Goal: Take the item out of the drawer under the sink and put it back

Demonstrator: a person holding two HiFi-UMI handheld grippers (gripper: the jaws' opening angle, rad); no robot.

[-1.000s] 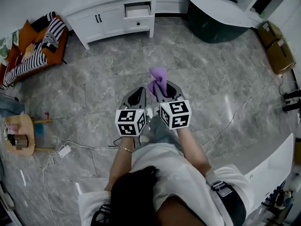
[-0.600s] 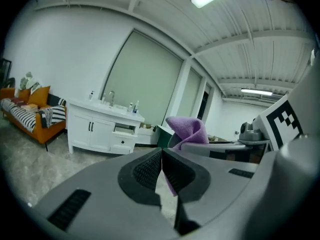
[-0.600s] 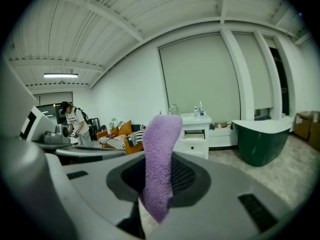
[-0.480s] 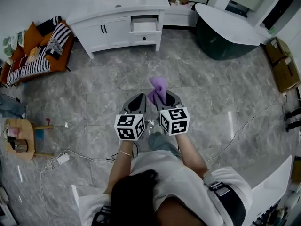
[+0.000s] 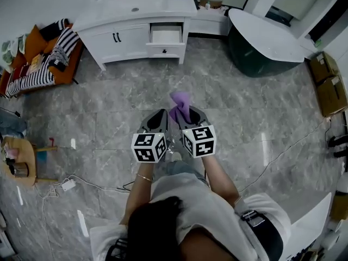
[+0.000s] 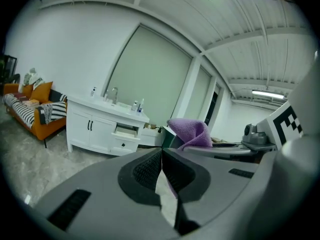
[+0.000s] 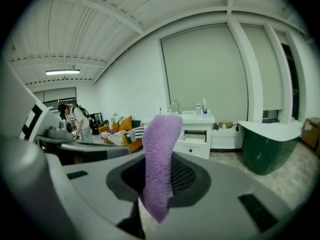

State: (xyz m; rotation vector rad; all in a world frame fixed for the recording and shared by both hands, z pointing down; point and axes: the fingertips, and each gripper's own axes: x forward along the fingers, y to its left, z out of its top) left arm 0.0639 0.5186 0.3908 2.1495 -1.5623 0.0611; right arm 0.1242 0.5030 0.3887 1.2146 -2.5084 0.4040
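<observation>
Head view: the person stands on the grey marbled floor (image 5: 244,107), well apart from the white sink cabinet (image 5: 122,34), whose small white drawer (image 5: 166,35) is pulled out. The right gripper (image 5: 188,113) carries a purple terry cloth (image 5: 181,100), with the left gripper (image 5: 161,115) just beside it.

Left gripper view: the jaws are pressed together with nothing between them.

Right gripper view: the jaws are clenched on the cloth, which stands upright between them.

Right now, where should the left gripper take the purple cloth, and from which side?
Probably its free upper end, from the left: the purple cloth stands upright above the right gripper, which pinches it lower down. The left gripper, now shut, lies beside it.
</observation>
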